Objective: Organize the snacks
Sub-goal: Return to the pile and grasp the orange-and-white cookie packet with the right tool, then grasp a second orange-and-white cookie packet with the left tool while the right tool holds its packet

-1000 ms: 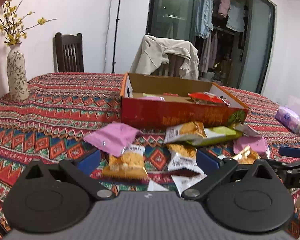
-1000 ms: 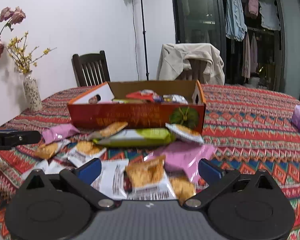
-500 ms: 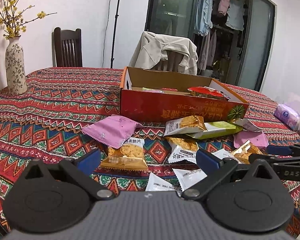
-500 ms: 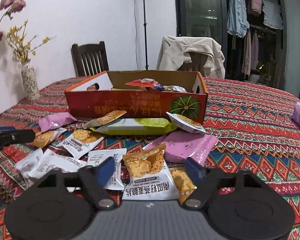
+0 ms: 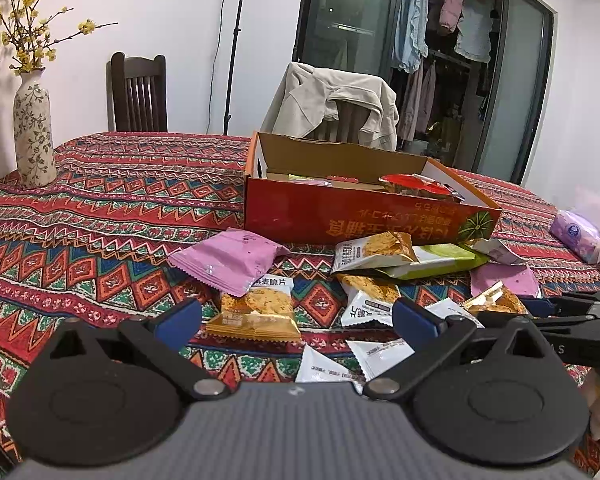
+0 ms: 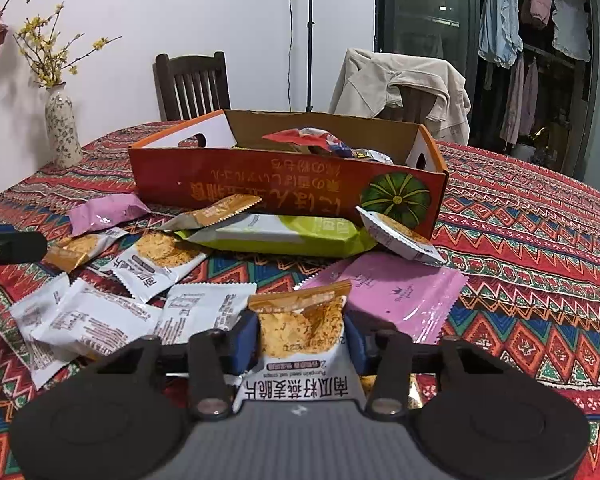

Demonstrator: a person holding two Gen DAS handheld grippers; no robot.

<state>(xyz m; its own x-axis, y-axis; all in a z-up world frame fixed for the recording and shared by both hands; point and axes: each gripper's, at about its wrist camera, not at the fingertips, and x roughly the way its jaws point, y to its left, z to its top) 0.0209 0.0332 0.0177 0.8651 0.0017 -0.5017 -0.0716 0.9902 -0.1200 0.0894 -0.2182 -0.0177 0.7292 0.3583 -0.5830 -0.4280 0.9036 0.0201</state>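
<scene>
Nearest the right-wrist camera, the right gripper [image 6: 300,340] has narrowed from fully spread a second ago, and its jaws are closing on a pumpkin-seed oat crisp packet [image 6: 298,344]. The packet, white below with an orange sealed top edge, stands between the two blue pads [image 6: 244,338]. The pads sit against its sides, though a firm pinch cannot be confirmed. The gripper has also come forward and slightly lower over the packets than it was a second ago. This reads as the pick-up stage of one snack, with the lift not yet begun.

Just left of this gripper lie several white sachets [image 6: 92,324]. Just to its right, a pink pouch [image 6: 396,292] lies flat on the patterned tablecloth [image 6: 540,280]. Beyond these, a long green wrapper [image 6: 284,236] rests against the front wall of the orange cardboard box [image 6: 260,184]. The box stands further ahead and already holds a few red and mixed wrappers. It is the likely destination.

The left gripper [image 5: 296,320] has stayed in place, with its jaws spread wide and nothing between them. Ahead of it an orange oat crisp packet [image 5: 256,312] lies on the cloth. A second pink pouch [image 5: 228,260] lies just beyond that.

At the far left of the table stands a floral vase [image 5: 32,136]. Many packets remain loose on the table.
</scene>
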